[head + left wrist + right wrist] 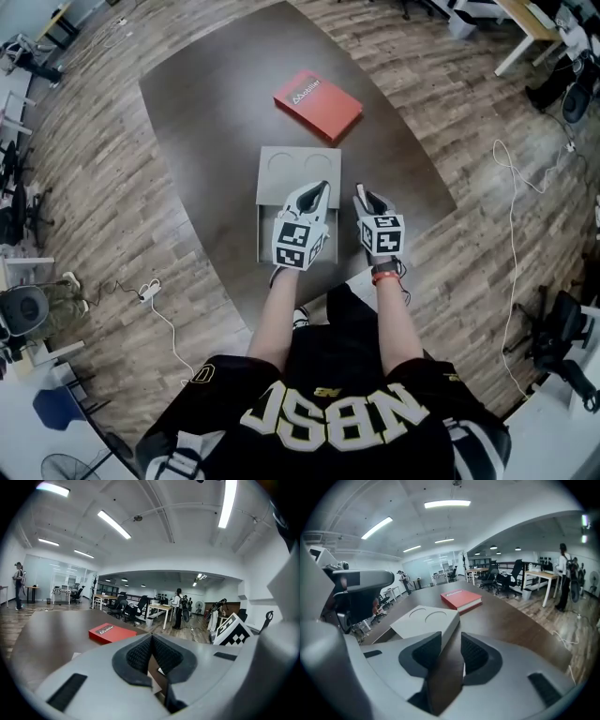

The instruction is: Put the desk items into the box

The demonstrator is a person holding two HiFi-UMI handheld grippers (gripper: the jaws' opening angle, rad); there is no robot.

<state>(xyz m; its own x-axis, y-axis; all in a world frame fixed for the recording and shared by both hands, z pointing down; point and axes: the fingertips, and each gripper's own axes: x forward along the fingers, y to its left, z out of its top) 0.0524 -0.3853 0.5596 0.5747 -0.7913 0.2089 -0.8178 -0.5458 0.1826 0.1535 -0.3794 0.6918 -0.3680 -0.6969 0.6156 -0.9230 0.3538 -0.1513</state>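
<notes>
Person leaning over dark counter (216,122), holding gripper in each hand. Red case (318,104) lying flat at far side of counter, well apart from grey box (298,173) at middle, not yet packed. Box showing top panel with two round recesses; contents of near part not showing. Left gripper (322,187) hovering over box's near half, fingers meeting at tips, nothing visible between. Right gripper (362,193) hanging just right of box, fingers standing apart, pinching nothing. Task looking barely begun: red case waiting to go in.

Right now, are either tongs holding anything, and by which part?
Nothing is held. The left tongs are shut on themselves and empty. The right tongs are open, with only the table showing between them.
</notes>
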